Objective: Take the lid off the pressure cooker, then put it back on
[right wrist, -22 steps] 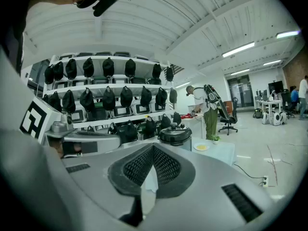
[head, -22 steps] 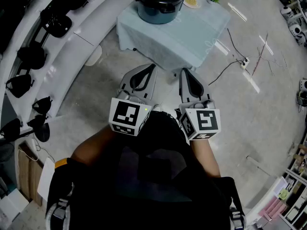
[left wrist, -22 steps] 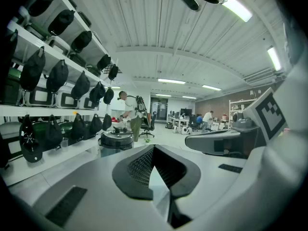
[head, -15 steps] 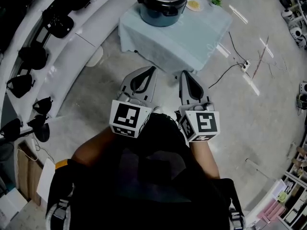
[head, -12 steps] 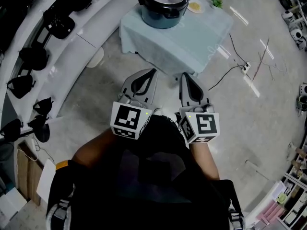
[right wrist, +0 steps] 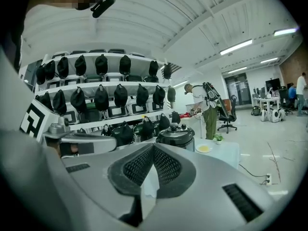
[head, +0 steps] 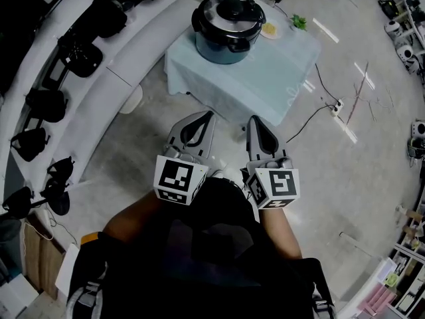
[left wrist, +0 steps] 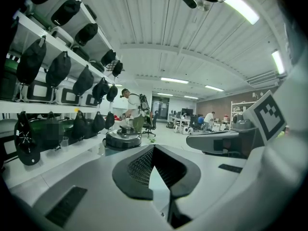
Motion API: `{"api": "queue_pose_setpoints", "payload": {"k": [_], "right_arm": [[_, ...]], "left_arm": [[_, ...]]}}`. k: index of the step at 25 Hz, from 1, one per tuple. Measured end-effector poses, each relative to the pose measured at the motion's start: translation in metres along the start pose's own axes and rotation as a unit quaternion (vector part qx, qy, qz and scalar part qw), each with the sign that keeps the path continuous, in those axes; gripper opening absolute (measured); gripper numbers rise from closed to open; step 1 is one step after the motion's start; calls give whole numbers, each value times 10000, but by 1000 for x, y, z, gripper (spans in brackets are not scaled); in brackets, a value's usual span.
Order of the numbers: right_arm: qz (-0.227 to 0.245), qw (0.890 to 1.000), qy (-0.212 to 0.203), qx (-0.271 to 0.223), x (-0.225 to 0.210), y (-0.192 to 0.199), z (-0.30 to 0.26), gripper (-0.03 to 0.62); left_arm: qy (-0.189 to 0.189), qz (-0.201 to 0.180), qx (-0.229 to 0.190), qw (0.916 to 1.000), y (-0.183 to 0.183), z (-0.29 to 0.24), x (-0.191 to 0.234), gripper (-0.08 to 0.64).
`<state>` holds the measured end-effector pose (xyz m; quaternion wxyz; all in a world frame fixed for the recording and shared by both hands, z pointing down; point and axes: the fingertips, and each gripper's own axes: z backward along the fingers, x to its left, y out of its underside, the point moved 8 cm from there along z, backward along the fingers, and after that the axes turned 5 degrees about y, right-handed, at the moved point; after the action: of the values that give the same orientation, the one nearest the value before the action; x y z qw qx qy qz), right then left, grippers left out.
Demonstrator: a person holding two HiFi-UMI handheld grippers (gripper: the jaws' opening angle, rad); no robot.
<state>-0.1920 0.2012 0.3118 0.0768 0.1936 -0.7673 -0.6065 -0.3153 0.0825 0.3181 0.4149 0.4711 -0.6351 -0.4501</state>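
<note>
- Dark bags hang on the curved white shelves at the left; several are cut off at the edge.
- Left gripper: jaws closed tip to tip, holding nothing. Its hand is hidden behind the marker cube.
- Pressure cooker, lid on, stands on the cloth-covered table, well apart from both grippers.
- Right gripper: jaws together, empty.
- A plate and a small plant sit beside the cooker; what is on the plate is too small to tell.

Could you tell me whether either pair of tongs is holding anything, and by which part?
Nothing is held: left tongs and right tongs are shut, empty, well short of the pressure cooker.
</note>
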Motion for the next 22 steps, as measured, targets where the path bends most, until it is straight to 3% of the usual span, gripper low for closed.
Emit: {"api": "queue_pose_setpoints", "payload": {"k": [13, 22], "right_arm": [[94, 9982, 575, -104, 2, -50, -126, 21], [54, 9972, 742, 56, 5, -57, -185, 104]], "left_arm": [[494, -262, -93, 9984, -56, -77, 114, 6], [463, -227, -26, 9987, -61, -98, 168, 6]]}}
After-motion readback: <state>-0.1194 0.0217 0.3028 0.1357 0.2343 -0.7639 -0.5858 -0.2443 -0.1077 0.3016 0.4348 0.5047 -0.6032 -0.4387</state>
